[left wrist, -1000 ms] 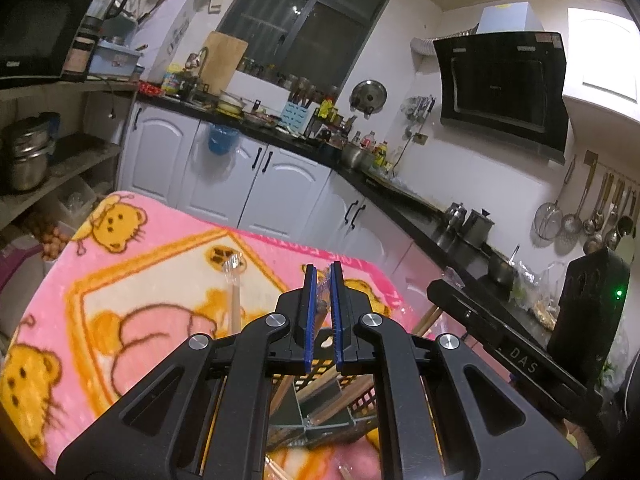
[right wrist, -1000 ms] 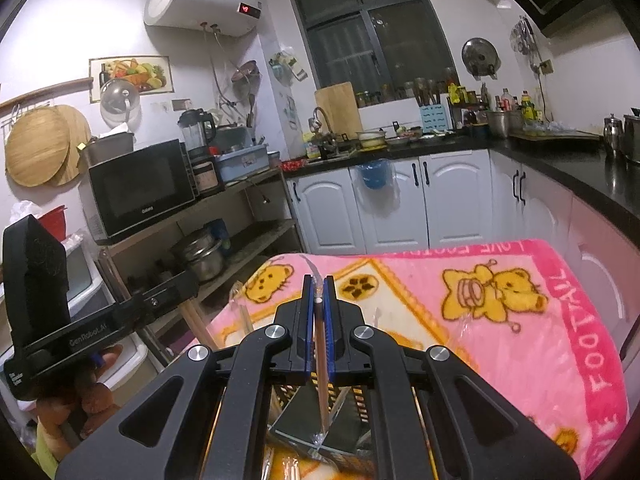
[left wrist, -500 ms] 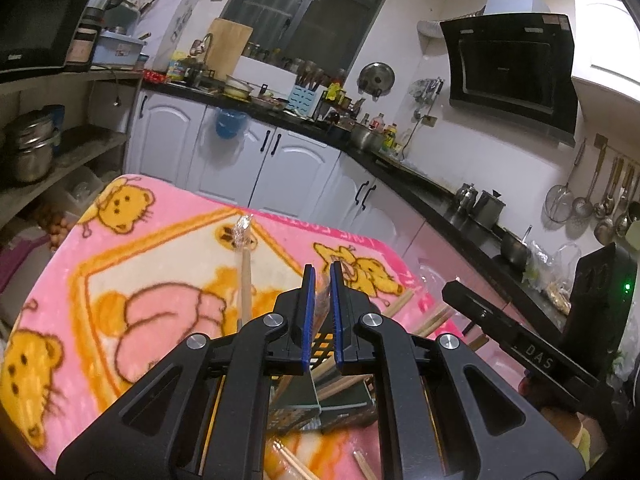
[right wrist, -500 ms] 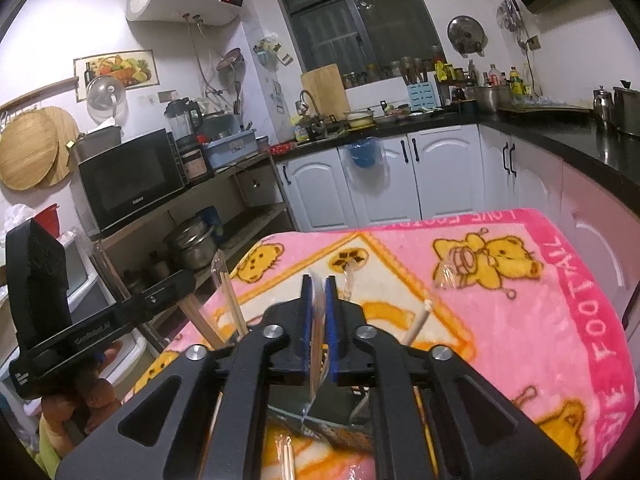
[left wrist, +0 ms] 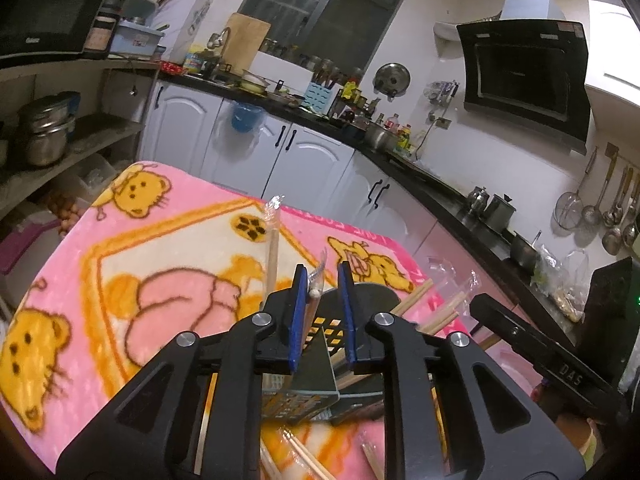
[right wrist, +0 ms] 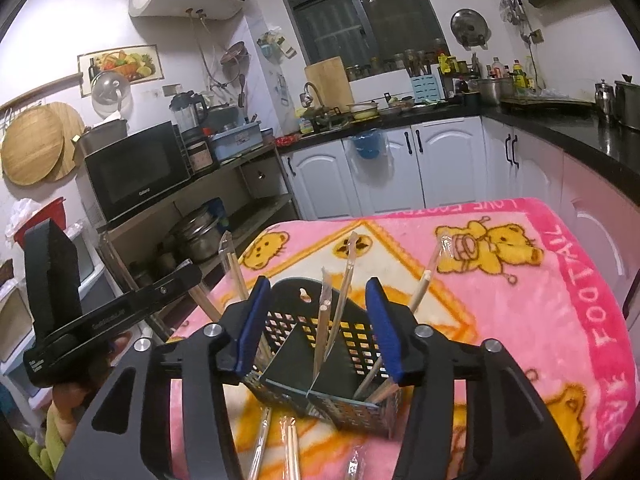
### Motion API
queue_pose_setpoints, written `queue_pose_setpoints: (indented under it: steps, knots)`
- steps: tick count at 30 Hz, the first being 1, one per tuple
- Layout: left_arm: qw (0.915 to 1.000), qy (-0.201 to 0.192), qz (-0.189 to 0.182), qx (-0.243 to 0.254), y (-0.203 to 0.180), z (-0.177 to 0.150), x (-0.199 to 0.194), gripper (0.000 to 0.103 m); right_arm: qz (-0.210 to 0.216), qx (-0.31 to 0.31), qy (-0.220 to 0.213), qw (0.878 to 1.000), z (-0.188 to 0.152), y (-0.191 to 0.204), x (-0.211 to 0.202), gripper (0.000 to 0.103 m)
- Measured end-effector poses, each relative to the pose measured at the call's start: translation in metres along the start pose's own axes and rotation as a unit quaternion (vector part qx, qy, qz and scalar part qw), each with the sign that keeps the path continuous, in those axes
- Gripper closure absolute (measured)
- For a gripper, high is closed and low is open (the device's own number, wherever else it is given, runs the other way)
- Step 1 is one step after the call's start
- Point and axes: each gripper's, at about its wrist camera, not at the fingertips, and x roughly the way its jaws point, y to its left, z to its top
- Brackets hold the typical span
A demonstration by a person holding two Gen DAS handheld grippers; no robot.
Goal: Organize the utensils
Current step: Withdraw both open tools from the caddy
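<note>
A black perforated utensil caddy (right wrist: 320,344) with dividers stands on the pink bear blanket (right wrist: 520,300). Several wrapped wooden chopsticks (right wrist: 322,328) stand in its compartments. My right gripper (right wrist: 318,324) is open just above the caddy, and the chopstick pair stands free between its jaws. In the left wrist view my left gripper (left wrist: 322,312) is open over the caddy (left wrist: 332,336), with a wrapped chopstick (left wrist: 314,292) leaning against its left pad. More wrapped chopsticks (left wrist: 304,456) lie on the blanket in front of the caddy.
The other gripper's handle shows at the right of the left wrist view (left wrist: 552,360) and at the left of the right wrist view (right wrist: 100,316). White cabinets (right wrist: 400,168) and a black counter (right wrist: 580,128) lie behind the table. A shelf with a microwave (right wrist: 136,168) stands at the left.
Both grippers were shut on wrapped chopsticks over the caddy; both have opened. The chopsticks now stand in the caddy, and the right gripper has drawn back slightly.
</note>
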Motion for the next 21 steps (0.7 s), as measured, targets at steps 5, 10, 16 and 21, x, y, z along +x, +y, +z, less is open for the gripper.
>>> queue_pose_setpoints:
  steps: [5,10,16,21]
  knots:
    - [1.0000,0.000,-0.003,-0.004,0.002,-0.003,-0.005,0.080,-0.002,-0.003,0.003,1.000,-0.002,0.001,-0.004,0.049]
    - [1.0000,-0.005,-0.001,-0.007,0.003,-0.004,-0.010,0.067,-0.003,-0.009,0.006,1.000,-0.004,0.004,-0.006,0.043]
    - [0.9998,-0.017,0.002,-0.013,0.005,-0.004,-0.022,0.045,-0.002,-0.013,0.007,1.000,-0.006,0.004,-0.010,0.039]
    - [0.9996,-0.022,0.003,-0.016,0.007,-0.003,-0.031,0.027,-0.003,-0.011,0.008,1.000,-0.008,0.004,-0.012,0.035]
